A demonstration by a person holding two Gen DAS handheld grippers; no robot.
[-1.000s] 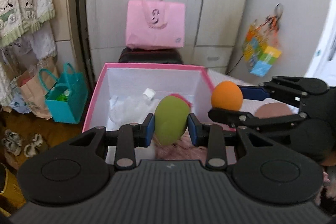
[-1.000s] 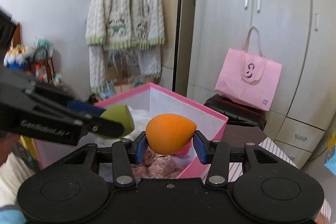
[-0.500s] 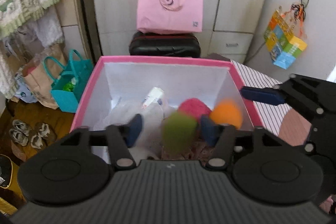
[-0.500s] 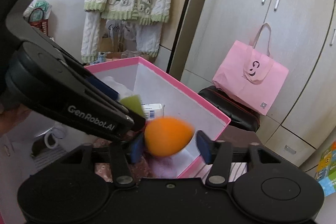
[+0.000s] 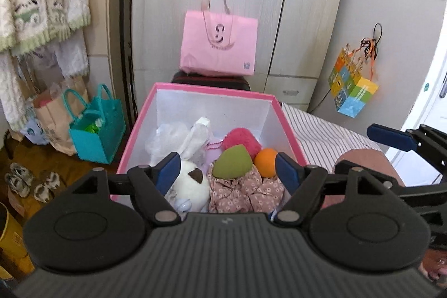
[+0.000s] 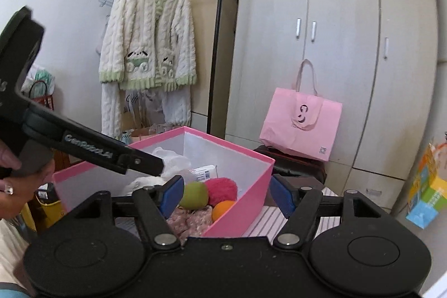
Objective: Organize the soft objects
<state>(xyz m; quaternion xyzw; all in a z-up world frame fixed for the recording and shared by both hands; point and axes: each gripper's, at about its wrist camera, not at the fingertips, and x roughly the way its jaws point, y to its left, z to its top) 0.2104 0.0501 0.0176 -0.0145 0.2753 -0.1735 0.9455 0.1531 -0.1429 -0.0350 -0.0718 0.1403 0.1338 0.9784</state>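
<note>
A second ago each gripper was pinching a sponge above the box; now both have let go. The left gripper (image 5: 227, 168) stands with its blue pads spread wide and nothing between them, and the right gripper (image 6: 227, 193) is spread just as wide and equally bare.

The green sponge (image 5: 231, 161) has landed in the pink box (image 5: 215, 91), lower centre of the left wrist view, lying tilted with its pointed end up and to the right, resting on a bunched pink floral cloth (image 5: 245, 190). The orange sponge (image 5: 266, 162) sits just beside it on the right, close against the box's right wall. Both look smooth and egg-shaped. Behind them, touching both, is a fuzzy magenta puff (image 5: 241, 141). To the left lies a white plush toy (image 5: 190, 185) with a brown ear, and further back some crumpled clear plastic (image 5: 164, 138).

From the right wrist view the box sits at centre bottom, with the green sponge (image 6: 194, 194), the puff (image 6: 222, 190) and the orange sponge (image 6: 223, 210) grouped near its right-hand corner. The left gripper's black arm crosses in from the left edge, its tip over the box.

A pink tote bag (image 5: 219, 48) stands behind the box against the wardrobe.
</note>
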